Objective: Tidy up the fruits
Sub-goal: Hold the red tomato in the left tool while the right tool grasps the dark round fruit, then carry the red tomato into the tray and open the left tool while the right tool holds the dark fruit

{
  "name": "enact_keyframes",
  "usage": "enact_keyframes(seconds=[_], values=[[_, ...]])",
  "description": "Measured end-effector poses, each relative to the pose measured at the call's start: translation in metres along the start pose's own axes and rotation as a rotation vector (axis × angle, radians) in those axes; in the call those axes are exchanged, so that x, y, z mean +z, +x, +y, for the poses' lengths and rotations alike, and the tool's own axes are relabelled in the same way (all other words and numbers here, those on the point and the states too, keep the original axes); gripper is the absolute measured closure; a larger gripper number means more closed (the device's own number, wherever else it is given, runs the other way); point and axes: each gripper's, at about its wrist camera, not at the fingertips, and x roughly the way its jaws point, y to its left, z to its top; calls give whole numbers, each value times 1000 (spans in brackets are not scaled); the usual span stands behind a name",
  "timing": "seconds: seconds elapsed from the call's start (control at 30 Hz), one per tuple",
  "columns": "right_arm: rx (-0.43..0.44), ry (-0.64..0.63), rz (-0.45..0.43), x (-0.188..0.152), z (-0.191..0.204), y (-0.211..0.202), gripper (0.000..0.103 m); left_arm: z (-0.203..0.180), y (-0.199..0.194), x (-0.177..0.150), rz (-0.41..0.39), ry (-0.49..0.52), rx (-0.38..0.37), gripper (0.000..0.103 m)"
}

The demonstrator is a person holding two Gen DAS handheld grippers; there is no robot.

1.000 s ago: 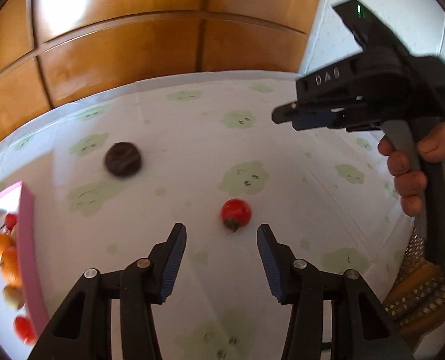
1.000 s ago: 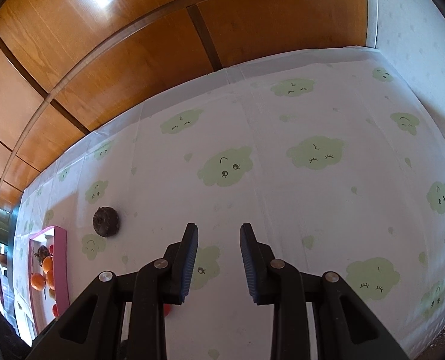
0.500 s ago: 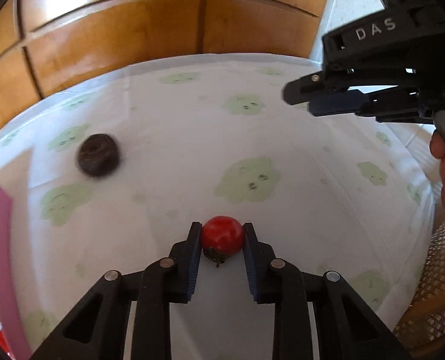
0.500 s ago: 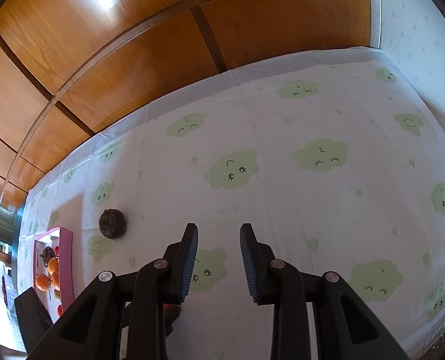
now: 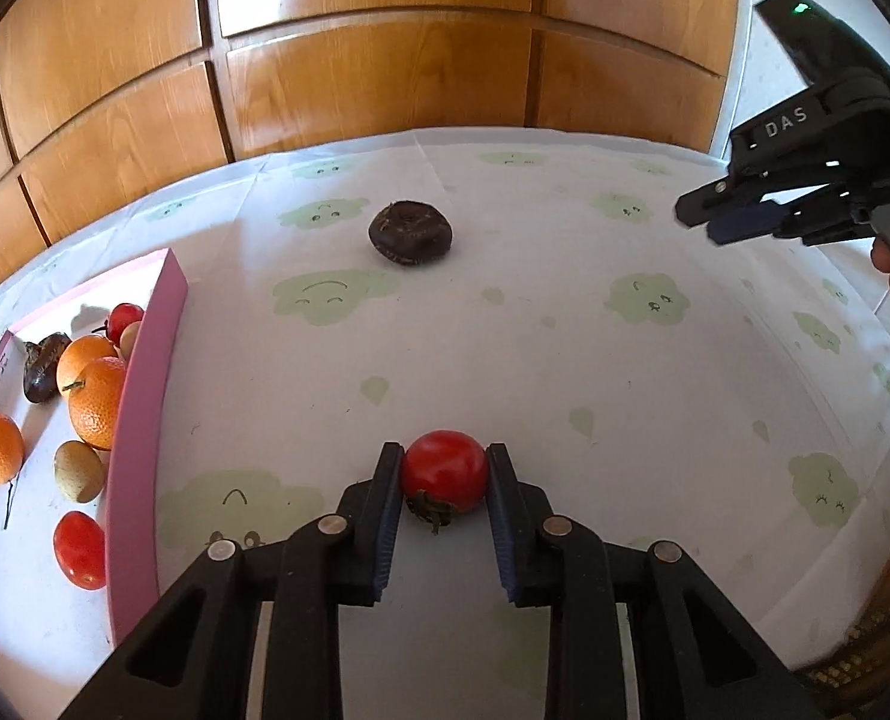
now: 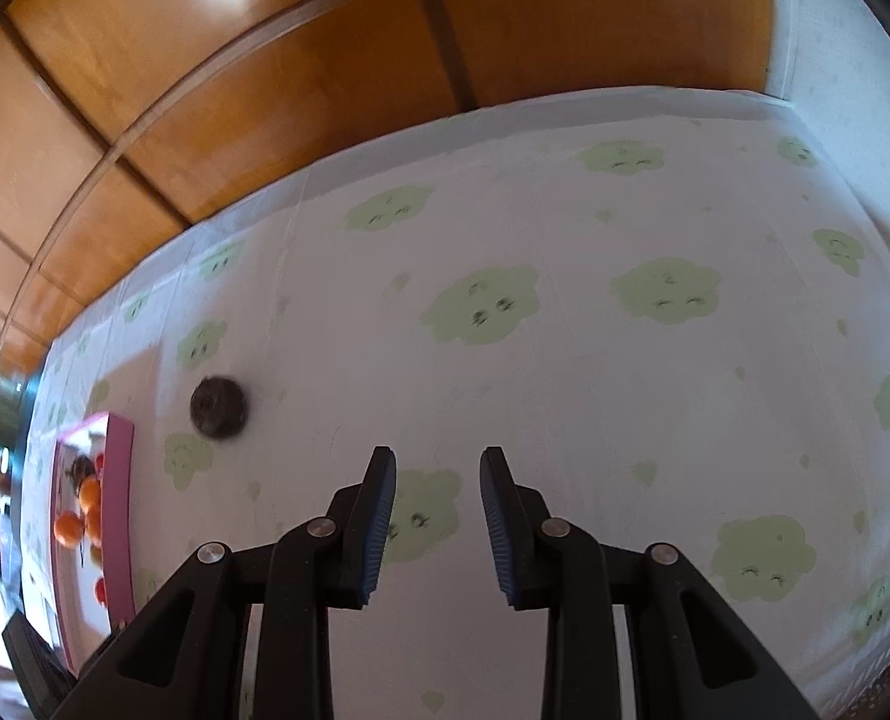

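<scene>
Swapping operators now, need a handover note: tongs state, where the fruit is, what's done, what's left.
Left tongs: shut on the small round red tomato, low over the cloud-print tablecloth.
Right tongs: open, holding nothing, hovering over the cloth.
Pink-walled white tray on the left already holds three oranges, a red tomato, a tan round fruit, a dark fruit and small red ones.
Dark brown round wrinkled fruit lies alone on the cloth, beyond the held tomato.
Left to do: probably carry the tomato into the tray, then fetch the dark fruit.
</scene>
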Motion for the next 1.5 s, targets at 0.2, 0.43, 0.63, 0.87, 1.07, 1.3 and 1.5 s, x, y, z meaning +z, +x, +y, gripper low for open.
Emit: enact_keyframes(seconds=[0.2,0.43,0.63,0.87,1.07,1.3,1.5], values=[[134,-184,83,-11,49,17,68,5,-5,-6,-33,2,-18,75],[130,-329,77,3,112,39,40,4,-11,-12,-60,2,-26,75],[39,-390,85,27,148,72,37,4,-10,-13,-76,-6,-33,75],[-72,-461,122,32,163,111,47,5,-8,-13,-80,-11,-37,75],[-91,-511,128,19,140,93,56,4,-7,-13,-81,-14,-40,75],[-62,-491,198,-13,78,58,55,3,-5,-12,-81,-14,-34,75],[-65,-504,138,-27,64,49,55,2,-3,-8,-60,-8,-23,75]])
